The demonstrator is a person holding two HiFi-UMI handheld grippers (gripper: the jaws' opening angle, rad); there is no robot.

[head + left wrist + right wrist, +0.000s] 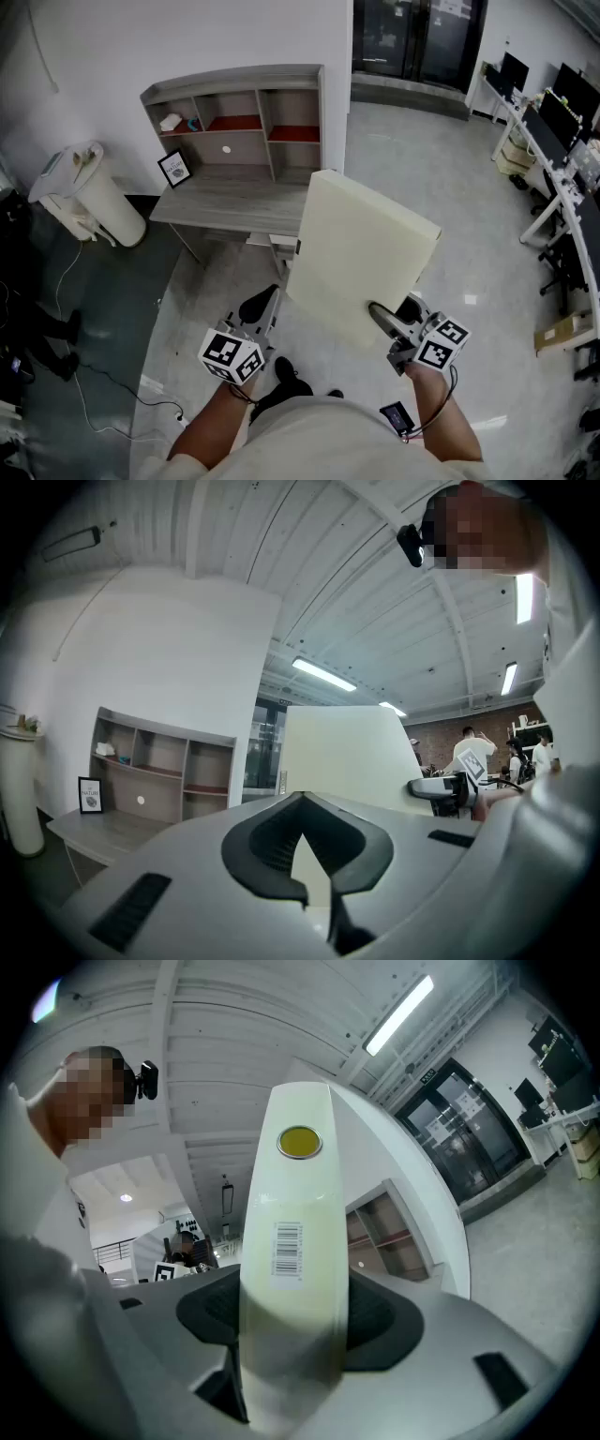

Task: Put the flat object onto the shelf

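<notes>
**A:** Not on the shelf yet. Large flat cream-coloured box up in the air at frame centre, well apart from the grey wooden cubby shelf in the upper left.

**B:** Lifted, then. Carry and placement left to do, by the look of it. And the grip?

**A:** Right gripper spread wide, pads clamped on the box's lower edge, barcode label facing its camera. Left gripper pressed together, holding nothing, just beside the box's lower-left corner.
</notes>
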